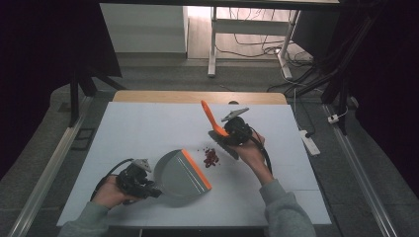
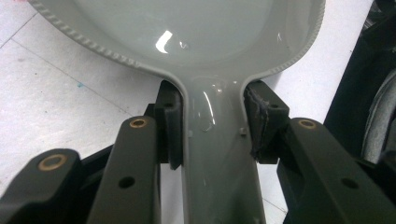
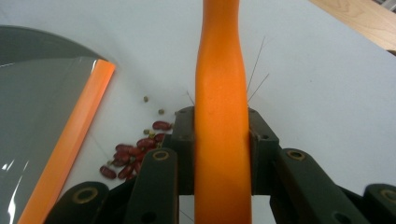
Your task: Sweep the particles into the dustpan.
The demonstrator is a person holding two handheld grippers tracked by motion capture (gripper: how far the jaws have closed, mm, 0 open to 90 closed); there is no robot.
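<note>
The red beans (image 1: 211,157) lie in a small heap on the white worktop (image 1: 143,128), just beside the orange lip of the grey dustpan (image 1: 180,173), with a few strays a little farther out. My right hand-held gripper (image 1: 228,134) is clamped on the orange handle of the brush (image 1: 211,118), whose head sits on the far side of the heap from the pan. My left hand-held gripper (image 1: 148,188) is clamped on the dustpan's handle, the lip resting toward the beans. I judge I am at the sweeping step: the brush should next draw the heap across onto the lip while I hold the pan flat so nothing slips under. The worktop is bare all round, with its edges well away from the beans, so the stroke has room.
</note>
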